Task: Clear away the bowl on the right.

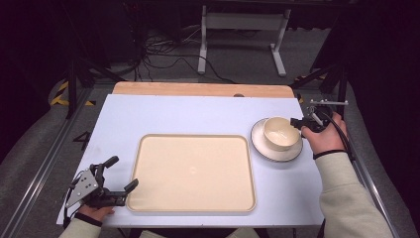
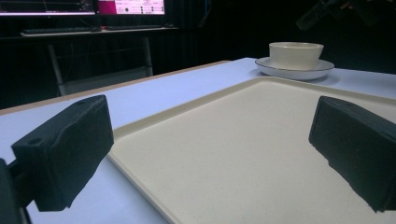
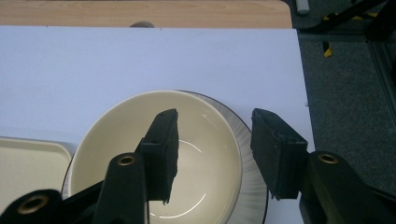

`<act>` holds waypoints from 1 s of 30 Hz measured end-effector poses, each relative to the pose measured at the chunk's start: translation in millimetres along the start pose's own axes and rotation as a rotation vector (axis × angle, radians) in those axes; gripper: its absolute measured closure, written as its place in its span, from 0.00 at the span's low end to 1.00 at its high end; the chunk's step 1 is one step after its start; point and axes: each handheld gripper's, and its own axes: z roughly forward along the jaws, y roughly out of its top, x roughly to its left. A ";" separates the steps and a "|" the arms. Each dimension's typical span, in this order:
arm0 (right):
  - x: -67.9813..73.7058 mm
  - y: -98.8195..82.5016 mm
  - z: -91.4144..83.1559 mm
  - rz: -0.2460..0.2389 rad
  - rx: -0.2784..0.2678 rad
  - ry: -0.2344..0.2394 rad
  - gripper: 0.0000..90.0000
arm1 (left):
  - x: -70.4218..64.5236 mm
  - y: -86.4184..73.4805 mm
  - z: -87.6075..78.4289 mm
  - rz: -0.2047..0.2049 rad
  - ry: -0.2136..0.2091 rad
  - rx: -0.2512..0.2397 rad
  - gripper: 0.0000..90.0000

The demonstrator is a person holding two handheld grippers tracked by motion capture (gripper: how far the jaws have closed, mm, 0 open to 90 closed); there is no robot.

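Straddling the bowl's (image 3: 154,158) wall at its 3 o'clock side, the right gripper (image 3: 215,154) is seen with its jaws part-way open: one pad is inside the bowl, the other outside over the saucer's (image 3: 254,186) ribbed rim. No pad is yet pressed on the wall, so nothing is held.

A good grip would be had by lowering the jaws a little further, so that the pads bite below the lip and not on its edge, and by closing them squarely across the wall. The outer pad should be kept clear of the saucer; otherwise the saucer may be dragged or tipped when the bowl is lifted. A straight rise is advised before any sideways travel.

In the high view the bowl (image 1: 281,132) sits on the saucer (image 1: 262,148) at the table's (image 1: 198,111) right side, just beside the tray's (image 1: 148,141) right edge, roughly at 2 o'clock from the tray's centre. The tray looks the likely place for it.

At 8 o'clock from the tray's centre, the left gripper (image 1: 120,173) is held wide and empty by the tray's near left corner.
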 end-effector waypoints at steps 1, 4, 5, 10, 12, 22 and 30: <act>0.0 0.0 0.0 0.000 0.000 0.000 0.59 | 0.1 0.1 0.0 0.000 0.000 0.001 0.00; -0.9 2.1 3.0 0.005 0.029 -0.008 0.59 | 0.0 0.0 0.2 -0.003 0.001 0.000 0.00; -1.5 2.8 4.1 0.005 0.036 -0.012 0.59 | 0.1 0.0 0.2 -0.003 0.001 0.000 0.00; -6.3 5.3 11.8 0.026 0.075 -0.019 0.59 | 0.3 0.0 0.2 -0.002 0.001 0.000 0.00; -7.8 3.8 17.1 0.026 0.101 -0.030 0.59 | 0.3 0.0 0.2 -0.002 0.001 0.000 0.00; -16.9 -6.4 40.0 0.048 0.165 -0.038 0.59 | 0.2 0.0 0.2 -0.002 0.001 0.000 0.00; -20.4 -8.8 51.2 0.078 0.244 -0.013 0.70 | 0.0 0.0 0.1 -0.003 0.001 0.000 0.00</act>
